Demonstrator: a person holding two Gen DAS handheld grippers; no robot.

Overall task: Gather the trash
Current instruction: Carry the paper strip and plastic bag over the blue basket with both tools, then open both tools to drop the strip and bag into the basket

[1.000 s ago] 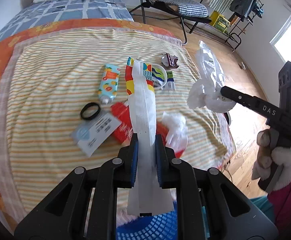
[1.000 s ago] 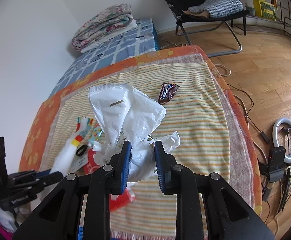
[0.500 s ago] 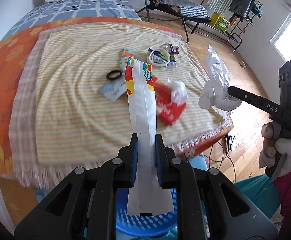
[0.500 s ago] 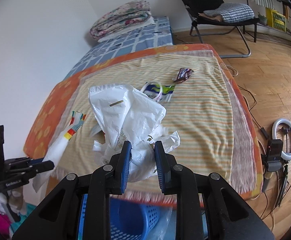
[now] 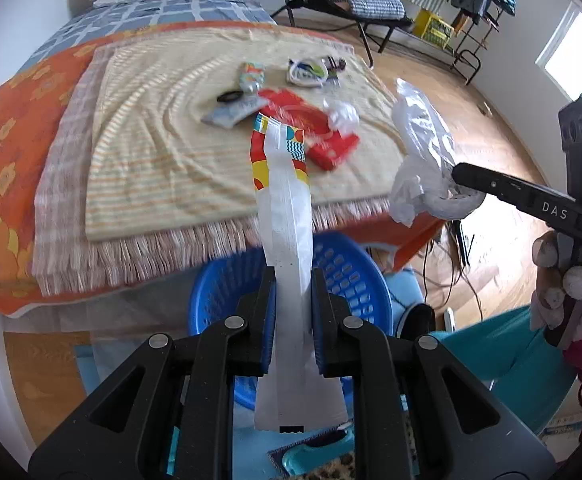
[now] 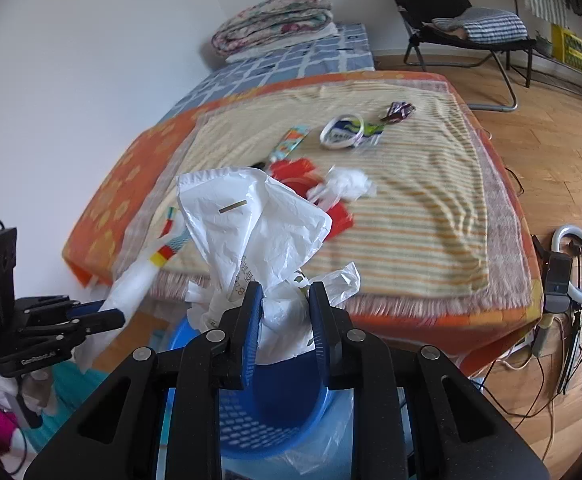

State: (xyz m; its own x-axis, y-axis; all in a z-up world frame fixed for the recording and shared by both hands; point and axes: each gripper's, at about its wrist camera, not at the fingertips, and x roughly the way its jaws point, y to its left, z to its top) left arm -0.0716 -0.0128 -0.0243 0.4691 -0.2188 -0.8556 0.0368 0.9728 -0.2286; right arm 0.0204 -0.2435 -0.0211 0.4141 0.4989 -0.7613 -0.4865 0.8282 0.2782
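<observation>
My left gripper [image 5: 291, 276] is shut on a long white wrapper with a colourful end [image 5: 285, 200], held above a blue basket [image 5: 215, 280] on the floor by the bed's edge. My right gripper [image 6: 285, 292] is shut on a crumpled white plastic bag [image 6: 251, 224], held over the same blue basket [image 6: 275, 420]. The right gripper and its bag [image 5: 423, 160] show at the right of the left wrist view. The left gripper with the wrapper [image 6: 143, 276] shows at the left of the right wrist view.
On the striped blanket [image 6: 423, 208] lie a red packet [image 5: 311, 120], crumpled white tissue [image 6: 347, 186], a colourful tube [image 5: 253, 74], a black ring [image 5: 230, 97], a card [image 5: 231, 112], a white ring on packaging [image 6: 341, 132] and a candy wrapper [image 6: 401, 110]. A ring light [image 6: 575, 264] with cables stands on the floor at right.
Both grippers have pulled back from over the bed to its near edge, still holding the wrapper and bag. The blue basket has come into view beneath them.
</observation>
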